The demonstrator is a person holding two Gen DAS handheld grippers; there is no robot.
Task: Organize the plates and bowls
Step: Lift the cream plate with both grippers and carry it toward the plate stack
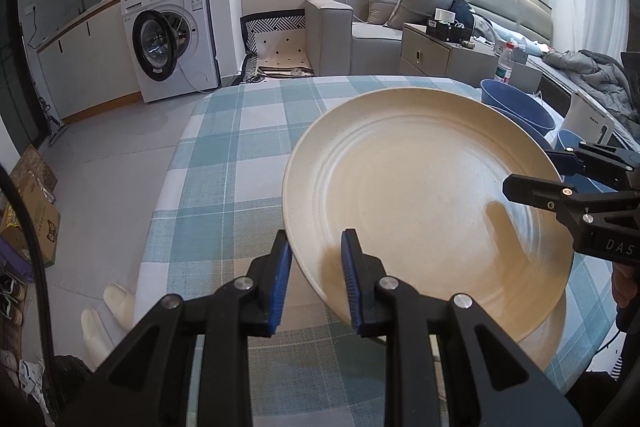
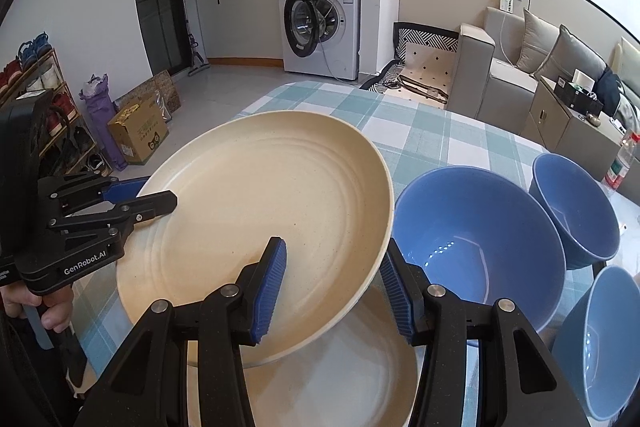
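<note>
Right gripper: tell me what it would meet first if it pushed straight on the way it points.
The right gripper already straddles the rim of the cream plate, so that plate comes first. Pushing on would drive it toward the left gripper on the far rim. The blue bowl looks just off that line.

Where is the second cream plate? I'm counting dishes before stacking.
In the right wrist view the second cream plate lies on the checked tablecloth, directly under the lifted plate, left of the blue bowls.
</note>
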